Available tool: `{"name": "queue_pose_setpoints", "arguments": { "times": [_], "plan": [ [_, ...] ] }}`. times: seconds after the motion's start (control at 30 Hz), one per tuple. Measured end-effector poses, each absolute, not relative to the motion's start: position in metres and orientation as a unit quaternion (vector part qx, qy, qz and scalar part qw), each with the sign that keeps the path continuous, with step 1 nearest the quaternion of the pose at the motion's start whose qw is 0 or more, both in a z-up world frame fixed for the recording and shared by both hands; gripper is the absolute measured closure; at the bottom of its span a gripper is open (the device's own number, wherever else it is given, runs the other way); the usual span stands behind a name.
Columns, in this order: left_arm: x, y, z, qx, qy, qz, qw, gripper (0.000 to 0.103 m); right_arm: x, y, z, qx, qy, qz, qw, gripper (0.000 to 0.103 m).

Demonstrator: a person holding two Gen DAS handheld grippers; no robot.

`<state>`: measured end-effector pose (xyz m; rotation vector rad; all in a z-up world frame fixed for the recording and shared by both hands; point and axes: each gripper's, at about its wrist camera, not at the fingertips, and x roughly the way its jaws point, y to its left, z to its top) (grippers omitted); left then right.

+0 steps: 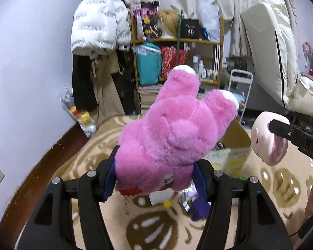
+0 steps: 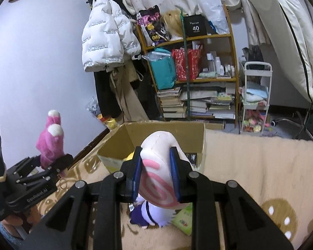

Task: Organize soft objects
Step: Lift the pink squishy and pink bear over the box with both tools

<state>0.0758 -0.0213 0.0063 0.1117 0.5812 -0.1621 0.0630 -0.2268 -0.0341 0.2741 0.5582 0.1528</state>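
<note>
Both toys are lifted: the left gripper clamps the pink plush, the right gripper clamps the white plush; next, probably carrying them over the cardboard box.

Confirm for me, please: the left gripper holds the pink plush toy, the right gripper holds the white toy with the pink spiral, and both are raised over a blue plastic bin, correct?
Not quite: the container is a brown cardboard box, not a blue plastic bin, as the right wrist view shows. The rest stands: the left gripper holds the pink plush toy, and the right gripper holds the white toy with the pink spiral.
</note>
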Motion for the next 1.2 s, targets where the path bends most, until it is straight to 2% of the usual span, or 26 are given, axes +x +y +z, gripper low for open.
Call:
{"name": "queue_pose_setpoints", "arguments": {
  "times": [0.37, 0.6, 1.2],
  "plan": [
    [0.113, -0.021, 0.030, 0.059, 0.233, -0.087, 0.967, 0.042, 0.094, -0.229, -0.003, 0.106, 0.241, 0.090, 0.961, 0.076],
    [0.143, -0.028, 0.027, 0.071, 0.223, -0.081, 0.969, 0.042, 0.114, -0.228, 0.005, 0.088, 0.227, 0.099, 0.965, 0.076],
    [0.185, -0.068, -0.038, 0.129, 0.279, -0.105, 0.946, 0.042, 0.158, -0.235, -0.057, 0.110, 0.278, 0.113, 0.948, 0.075]
  ]
}}
